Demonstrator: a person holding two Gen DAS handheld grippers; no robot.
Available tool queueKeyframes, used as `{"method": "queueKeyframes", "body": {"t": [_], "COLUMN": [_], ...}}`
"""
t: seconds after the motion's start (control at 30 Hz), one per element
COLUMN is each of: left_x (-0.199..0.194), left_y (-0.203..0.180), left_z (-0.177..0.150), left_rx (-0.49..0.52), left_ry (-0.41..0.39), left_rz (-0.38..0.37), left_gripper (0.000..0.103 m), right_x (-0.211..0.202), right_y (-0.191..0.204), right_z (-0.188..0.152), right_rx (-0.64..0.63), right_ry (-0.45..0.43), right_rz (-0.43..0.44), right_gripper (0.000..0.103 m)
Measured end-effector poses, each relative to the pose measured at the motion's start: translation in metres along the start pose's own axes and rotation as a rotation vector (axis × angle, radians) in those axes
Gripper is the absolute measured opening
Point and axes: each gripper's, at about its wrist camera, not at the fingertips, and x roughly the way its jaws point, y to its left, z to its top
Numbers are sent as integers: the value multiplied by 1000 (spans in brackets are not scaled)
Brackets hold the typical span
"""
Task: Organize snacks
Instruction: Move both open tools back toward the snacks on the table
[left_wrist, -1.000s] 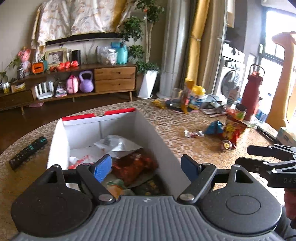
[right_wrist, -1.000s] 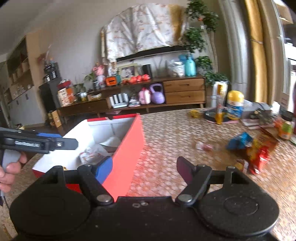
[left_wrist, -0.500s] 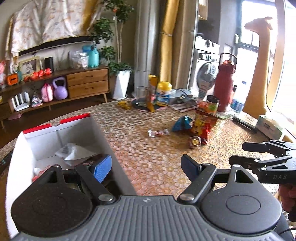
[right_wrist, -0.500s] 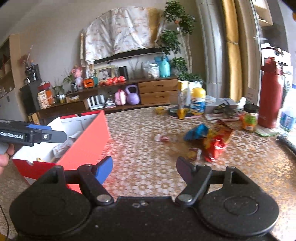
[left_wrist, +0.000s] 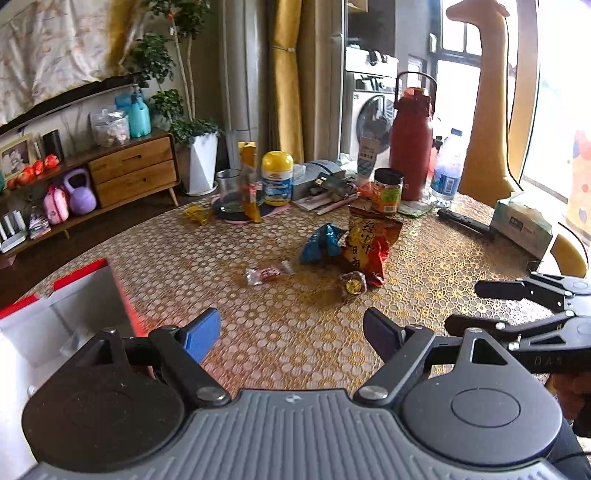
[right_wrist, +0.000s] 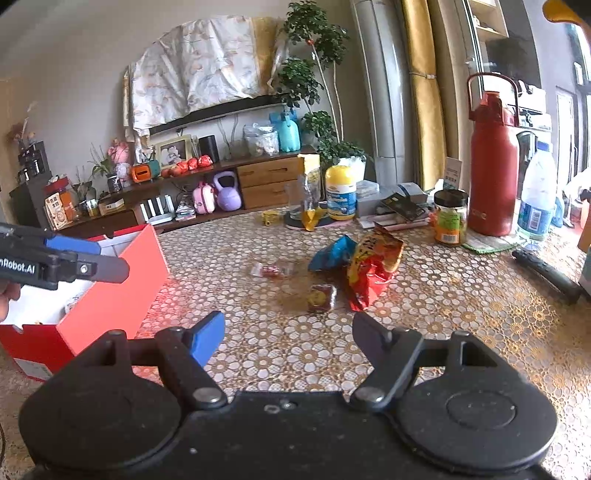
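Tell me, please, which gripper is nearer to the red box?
Left. The left gripper hangs beside the red box, almost over its near wall. The right gripper is further off, over the table, towards the loose snacks.

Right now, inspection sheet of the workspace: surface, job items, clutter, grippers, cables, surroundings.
Surface: table with a gold floral cover.
Job's things: red box at the left, open; red-yellow snack bag, blue packet, small clear-wrapped candy and a square wrapped sweet loose mid-table.
Clutter: red flask, water bottle, jar, yellow-capped tub, tissue box, black remote.
Grippers: left gripper open, empty, beside the box; right gripper open, empty, facing the snacks.
Cables: thin dark cable at the far right edge.
Surroundings: wooden sideboard, potted plant, washing machine, giraffe figure.
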Motion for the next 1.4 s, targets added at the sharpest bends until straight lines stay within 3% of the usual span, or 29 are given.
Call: {"method": "queueKeyframes", "body": {"t": [0.33, 0.73, 1.13, 1.4], "left_x": [60, 130, 206, 240], "left_y": [-10, 4, 22, 30], "left_z": [31, 47, 58, 55], "left_rx": [5, -77, -179, -204], "left_ry": [76, 215, 345, 381], "left_rz": [-8, 20, 117, 153], "left_gripper": [85, 85, 85, 85], "right_x": [16, 45, 76, 93], "right_y": [-20, -29, -30, -32], "right_z": [-1, 0, 6, 7], "right_rx": [41, 31, 30, 48], "right_ry": [14, 34, 48, 64], "right_rz": [-7, -6, -22, -13], "right_gripper": [77, 77, 77, 79]}}
